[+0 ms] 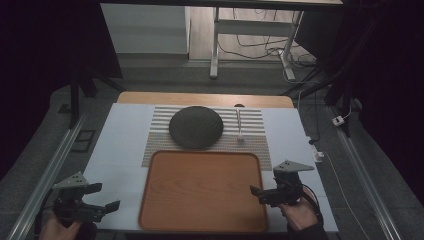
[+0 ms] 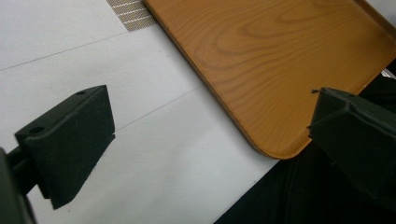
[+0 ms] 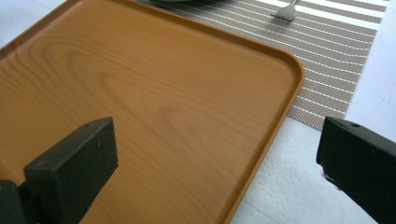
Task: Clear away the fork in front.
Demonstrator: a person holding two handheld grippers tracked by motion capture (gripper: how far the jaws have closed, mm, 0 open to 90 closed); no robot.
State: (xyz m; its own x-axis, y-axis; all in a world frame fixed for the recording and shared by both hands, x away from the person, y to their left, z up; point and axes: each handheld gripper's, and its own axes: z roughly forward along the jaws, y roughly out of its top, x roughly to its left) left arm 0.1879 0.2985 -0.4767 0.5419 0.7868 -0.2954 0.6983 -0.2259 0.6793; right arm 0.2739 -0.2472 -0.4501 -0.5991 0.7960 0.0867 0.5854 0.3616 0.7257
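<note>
A wooden tray lies empty at the near middle of the white table. Behind it a dark round plate rests on a striped placemat, and a silver fork lies on the mat to the plate's right. My left gripper is open over the table's near left corner, beside the tray's left edge. My right gripper is open at the tray's right rim, one jaw over the tray and one over the table. Nothing sits between either pair of jaws.
The table's wooden far edge shows beyond the white covering. Metal rails run along both sides of the table. A desk frame and loose cables lie on the floor behind. White cables hang off the right side.
</note>
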